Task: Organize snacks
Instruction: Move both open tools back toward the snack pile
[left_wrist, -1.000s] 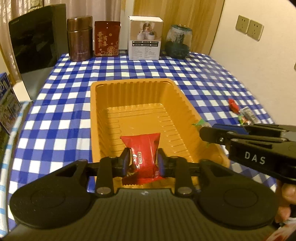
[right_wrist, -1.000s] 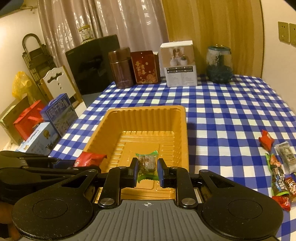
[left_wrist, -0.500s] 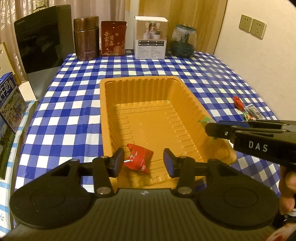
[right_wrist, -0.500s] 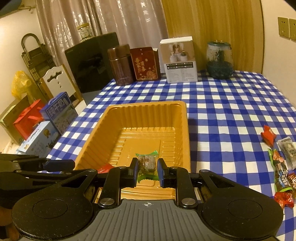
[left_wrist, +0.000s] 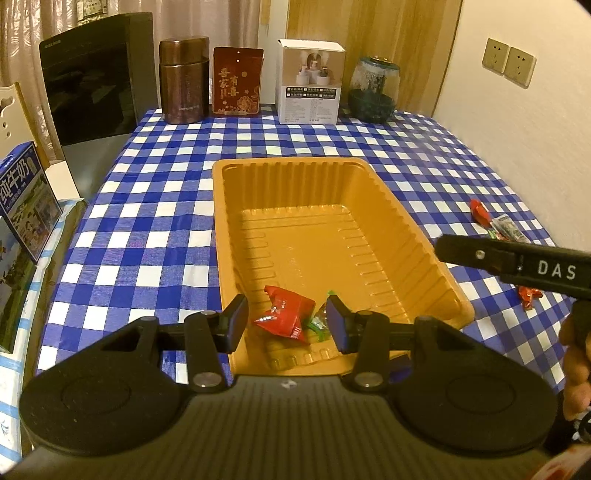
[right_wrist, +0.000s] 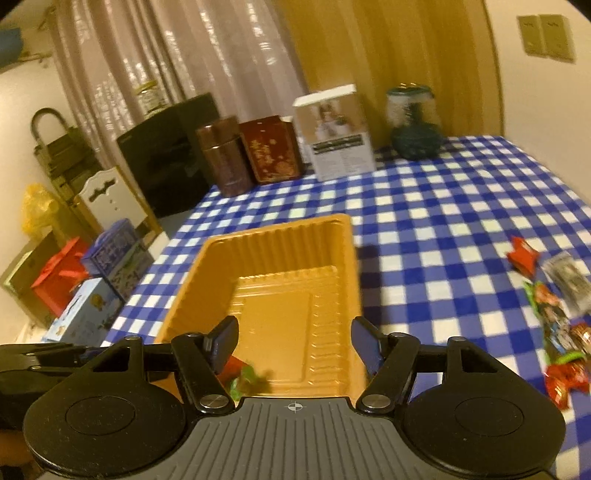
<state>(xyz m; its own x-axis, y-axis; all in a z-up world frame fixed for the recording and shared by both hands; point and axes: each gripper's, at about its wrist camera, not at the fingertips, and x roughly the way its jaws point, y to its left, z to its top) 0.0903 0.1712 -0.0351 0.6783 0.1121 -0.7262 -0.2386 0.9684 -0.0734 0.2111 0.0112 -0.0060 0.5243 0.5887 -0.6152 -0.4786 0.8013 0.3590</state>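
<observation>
I am keeping both tongs spread and empty over the tray (left_wrist: 413, 236); the right tongs (right_wrist: 293, 343) are just opening; the left tongs (left_wrist: 286, 325) are framing 2 dropped snacks, the red packet (left_wrist: 284, 317) and the green candy (left_wrist: 320, 322); roughly 6 loose snacks (right_wrist: 554, 317) are waiting right of the right tongs.

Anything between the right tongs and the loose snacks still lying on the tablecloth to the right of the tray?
Nothing visible: only bare checked tablecloth lies between the open, empty right tongs and the loose snacks.
</observation>
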